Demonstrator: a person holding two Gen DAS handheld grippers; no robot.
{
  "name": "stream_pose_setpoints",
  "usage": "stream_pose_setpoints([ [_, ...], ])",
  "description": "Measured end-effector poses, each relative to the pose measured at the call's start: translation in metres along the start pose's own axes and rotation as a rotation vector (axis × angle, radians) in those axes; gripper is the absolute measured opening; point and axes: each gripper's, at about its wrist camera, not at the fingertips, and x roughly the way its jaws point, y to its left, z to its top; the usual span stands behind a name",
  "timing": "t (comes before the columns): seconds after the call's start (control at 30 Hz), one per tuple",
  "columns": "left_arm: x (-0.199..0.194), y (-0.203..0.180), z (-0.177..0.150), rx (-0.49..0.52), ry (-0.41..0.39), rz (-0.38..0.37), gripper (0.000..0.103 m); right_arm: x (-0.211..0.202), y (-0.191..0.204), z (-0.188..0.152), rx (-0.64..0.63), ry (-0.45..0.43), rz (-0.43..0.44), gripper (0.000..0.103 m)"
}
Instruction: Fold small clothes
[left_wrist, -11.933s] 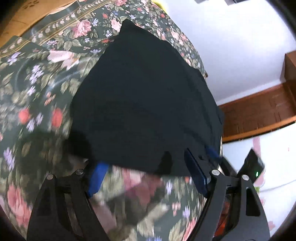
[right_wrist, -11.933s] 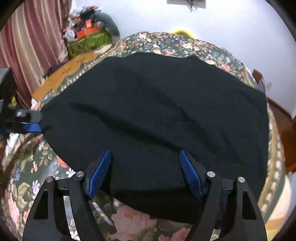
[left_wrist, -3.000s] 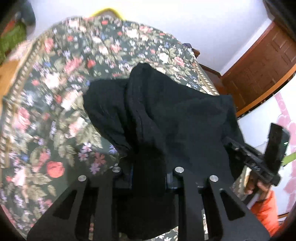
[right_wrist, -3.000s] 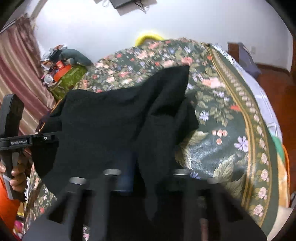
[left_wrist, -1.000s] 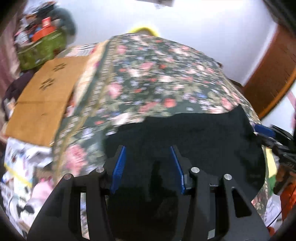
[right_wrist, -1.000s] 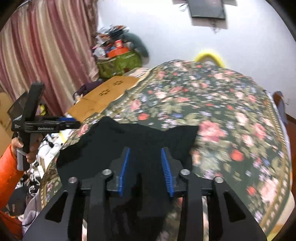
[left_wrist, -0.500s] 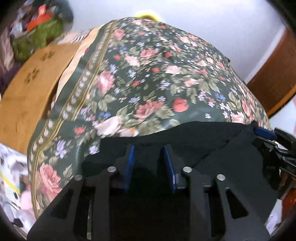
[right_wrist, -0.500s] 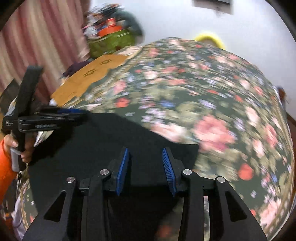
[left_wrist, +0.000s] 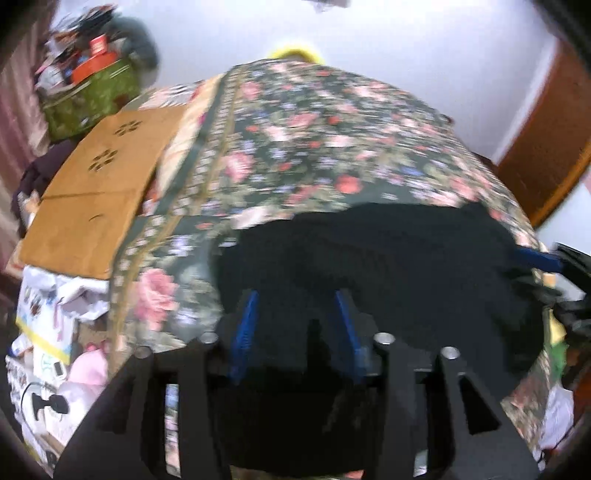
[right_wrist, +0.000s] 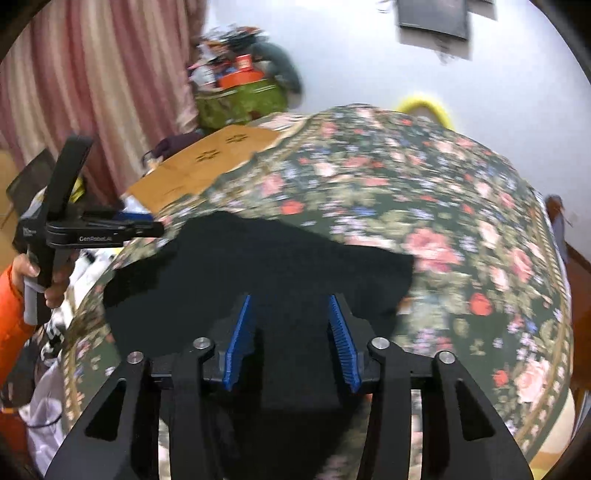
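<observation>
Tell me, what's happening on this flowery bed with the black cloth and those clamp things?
A person is folding a black garment laid on a floral bedspread, holding a two-finger gripper in each hand. The left gripper and right gripper are both over its near edge with jaws opening; neither visibly pinches the cloth.

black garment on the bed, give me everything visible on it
The black garment is plain dark cloth with no visible print, lying folded and mostly flat on the floral bedspread near its front edge. Its far edge is uneven and its right end squared off. The left gripper and right gripper sit over its near edge, jaws opening, blue pads clear of the fabric. Motion blur hides finer detail.
</observation>
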Motion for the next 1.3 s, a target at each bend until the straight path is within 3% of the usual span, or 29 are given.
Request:
stream_pose_setpoints([
  [0.1,0.003,-0.024,-0.003,0.045,-0.012,-0.009,0.052,0.021,0.017,-0.002,-0.027,0.048,0.03,0.041],
  [0.23,0.021,-0.029,-0.012,0.021,0.032,-0.001,0.052,0.036,0.016,-0.011,-0.03,0.087,0.023,0.041],
  [0.37,0.031,-0.002,-0.03,-0.015,0.075,0.091,0.052,0.021,-0.004,-0.021,0.032,0.067,-0.003,0.04],
  [0.57,-0.007,0.042,-0.048,-0.124,0.047,0.147,0.052,-0.026,-0.027,-0.034,0.119,0.006,-0.083,0.041],
  [0.73,-0.065,0.044,-0.049,-0.157,-0.064,0.168,0.052,-0.076,-0.019,-0.03,0.128,-0.104,-0.135,0.041],
  [0.9,-0.129,0.017,-0.045,-0.115,-0.209,0.158,0.052,-0.123,0.003,-0.023,0.102,-0.229,-0.156,0.041],
  [1.07,-0.196,-0.021,-0.047,-0.08,-0.367,0.074,0.052,-0.17,0.036,-0.02,0.064,-0.372,-0.158,0.041],
  [1.3,-0.268,-0.076,-0.066,0.02,-0.557,0.021,0.052,-0.23,0.078,-0.026,0.034,-0.56,-0.145,0.041],
])
